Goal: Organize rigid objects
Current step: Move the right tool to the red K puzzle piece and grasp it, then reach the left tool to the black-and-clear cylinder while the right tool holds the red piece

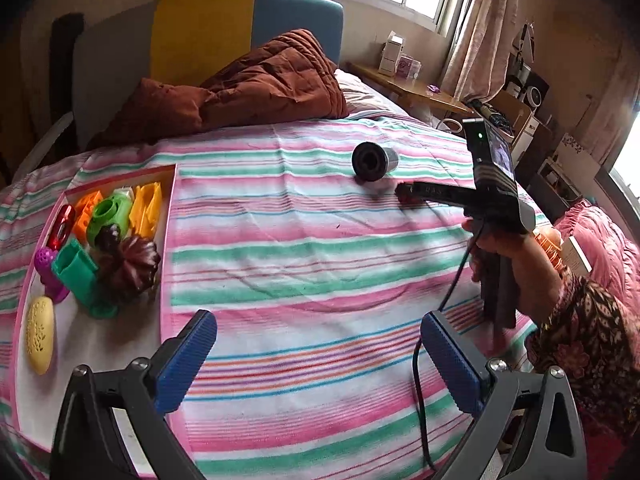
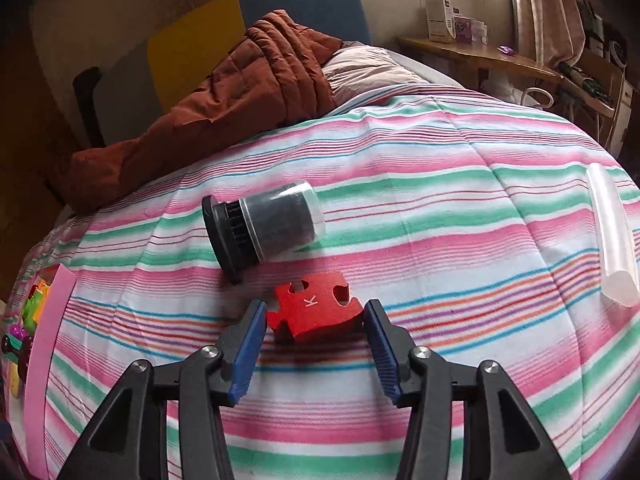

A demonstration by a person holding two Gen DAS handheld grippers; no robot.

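Note:
A red puzzle piece [image 2: 310, 308] marked K lies on the striped bedspread. My right gripper [image 2: 315, 314] is open, its blue fingers on either side of the piece at its near end. Just beyond lies a black and clear cylinder [image 2: 266, 232] on its side; it also shows in the left wrist view [image 1: 374, 160]. A translucent tube [image 2: 612, 240] lies at the right. My left gripper [image 1: 320, 338] is open and empty above the bedspread. A pink-rimmed tray [image 1: 168, 240] at the left holds several coloured plastic objects. The right gripper [image 1: 406, 194] shows in the left wrist view too.
A brown quilt [image 1: 248, 88] is piled at the head of the bed, with a pillow [image 1: 364, 96] beside it. A wooden bedside table [image 1: 416, 88] with boxes stands at the far right. The tray's edge [image 2: 44, 344] shows at the left of the right wrist view.

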